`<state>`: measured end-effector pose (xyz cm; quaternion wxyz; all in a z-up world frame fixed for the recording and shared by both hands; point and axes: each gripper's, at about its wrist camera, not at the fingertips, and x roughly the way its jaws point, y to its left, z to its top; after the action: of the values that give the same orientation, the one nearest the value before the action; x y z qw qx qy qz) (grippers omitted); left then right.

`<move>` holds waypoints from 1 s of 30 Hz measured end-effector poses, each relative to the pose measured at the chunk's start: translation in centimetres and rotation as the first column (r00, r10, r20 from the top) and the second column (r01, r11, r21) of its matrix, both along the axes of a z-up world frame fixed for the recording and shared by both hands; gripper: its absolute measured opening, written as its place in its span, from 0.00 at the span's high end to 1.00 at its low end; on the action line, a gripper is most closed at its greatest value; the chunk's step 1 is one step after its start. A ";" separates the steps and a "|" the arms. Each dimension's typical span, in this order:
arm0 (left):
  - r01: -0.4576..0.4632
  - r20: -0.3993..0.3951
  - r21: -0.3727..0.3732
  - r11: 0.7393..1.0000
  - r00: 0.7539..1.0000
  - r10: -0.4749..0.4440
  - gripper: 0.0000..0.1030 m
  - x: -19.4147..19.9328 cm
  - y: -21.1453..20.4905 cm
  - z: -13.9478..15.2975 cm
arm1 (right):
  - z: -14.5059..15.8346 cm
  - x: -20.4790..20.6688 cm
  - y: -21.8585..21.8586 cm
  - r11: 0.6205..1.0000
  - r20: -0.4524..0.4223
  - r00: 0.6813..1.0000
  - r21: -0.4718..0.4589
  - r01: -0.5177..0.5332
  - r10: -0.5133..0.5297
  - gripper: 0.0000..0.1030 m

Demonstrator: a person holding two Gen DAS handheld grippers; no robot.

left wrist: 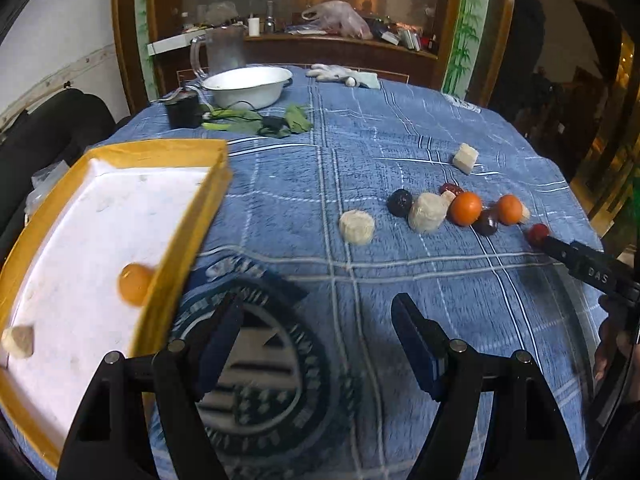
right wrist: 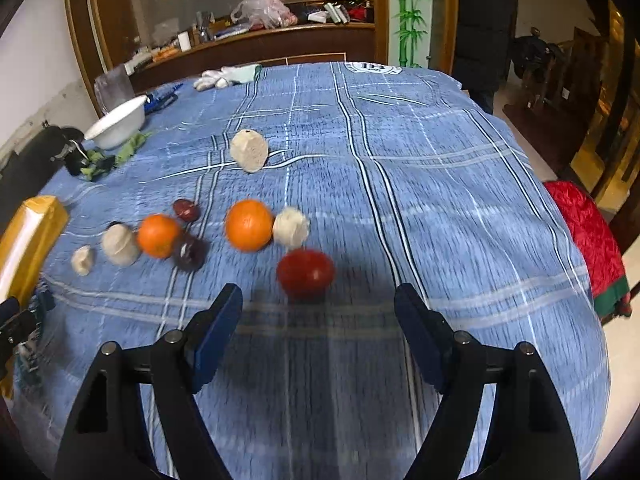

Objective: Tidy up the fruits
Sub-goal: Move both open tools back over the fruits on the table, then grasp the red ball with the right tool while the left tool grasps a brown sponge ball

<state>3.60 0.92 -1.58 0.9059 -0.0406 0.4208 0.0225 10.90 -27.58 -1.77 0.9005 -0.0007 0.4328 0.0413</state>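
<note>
A blue plaid cloth (left wrist: 400, 152) covers the surface, with a round crest printed on it. At its far left stands a white enamel bowl (left wrist: 248, 87), and behind the bowl a clear plastic jug (left wrist: 222, 50). Green leaves (left wrist: 276, 122) lie just in front of the bowl, beside a small black pouch (left wrist: 184, 111). White gloves (left wrist: 340, 74) rest near the far edge. Beyond, a wooden shelf holds a pink plastic bag (left wrist: 340, 20) amid clutter. A red quilted cloth (right wrist: 588, 236) hangs off to the right.

Tablecloth (right wrist: 440, 208): fuzzy woven cloth, matt. Tray (left wrist: 188, 240): glossy yellow rim, 9 o'clock. Bowl (left wrist: 248, 88): smooth, glossy white, 11 o'clock.
</note>
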 end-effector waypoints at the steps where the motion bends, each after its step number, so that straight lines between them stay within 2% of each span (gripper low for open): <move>1: -0.001 -0.006 0.002 1.000 1.000 0.001 0.26 0.6 -0.3 -0.2 | -0.1 0.5 0.2 1.000 -0.006 1.000 -0.010 0.001 -0.001 0.29; 3: 0.002 -0.010 -0.001 1.000 1.000 -0.002 0.26 1.2 -0.6 -0.6 | -0.4 1.3 0.4 1.000 -0.012 1.000 -0.019 0.000 0.000 0.35; 7: -0.008 -0.017 -0.006 1.000 1.000 0.008 0.26 3.2 -1.1 -1.0 | -1.0 1.8 0.8 1.000 -0.016 1.000 -0.009 -0.012 0.012 0.52; 9: -0.006 -0.022 -0.006 1.000 1.000 0.006 0.26 4.6 -1.7 -1.3 | -1.4 1.9 0.6 1.000 -0.025 1.000 -0.006 -0.014 0.014 0.54; 12: -0.010 -0.031 0.011 1.000 0.999 0.011 0.27 6.3 -2.4 -1.9 | -1.4 1.9 0.5 1.000 -0.020 1.000 0.009 -0.013 0.013 0.62; 14: -0.018 -0.067 0.037 0.999 0.998 0.020 0.47 7.3 -2.7 -2.9 | -1.4 1.8 0.3 1.000 -0.018 1.000 0.022 -0.014 0.015 0.66; 15: -0.023 -0.037 0.051 0.998 0.999 0.025 0.57 7.2 -2.7 -2.8 | -1.4 1.8 0.3 1.000 -0.018 1.000 0.023 -0.015 0.015 0.66; 16: -0.019 -0.032 0.063 0.998 0.999 0.021 0.71 7.2 -2.8 -2.9 | -1.4 1.8 0.3 1.000 -0.018 1.000 0.023 -0.015 0.016 0.66; 17: -0.009 -0.027 0.066 0.998 1.000 0.011 0.73 7.1 -2.9 -2.8 | -1.3 1.7 0.3 1.000 -0.018 1.000 0.021 -0.015 0.016 0.66; 23: -0.008 -0.029 0.029 1.000 1.000 0.009 0.73 5.8 -2.4 -2.0 | -0.7 1.0 0.3 1.000 -0.004 1.000 0.026 -0.015 0.015 0.67; 30: 0.022 0.009 -0.010 1.000 1.000 -0.022 0.73 2.3 -2.4 -0.2 | 1.6 -2.9 0.4 0.999 0.031 0.999 0.032 -0.027 0.026 0.67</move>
<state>5.87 -1.44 -1.79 0.9078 -0.0407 0.4173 0.0101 8.04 -27.20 -0.19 0.9064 0.0075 0.4181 0.0604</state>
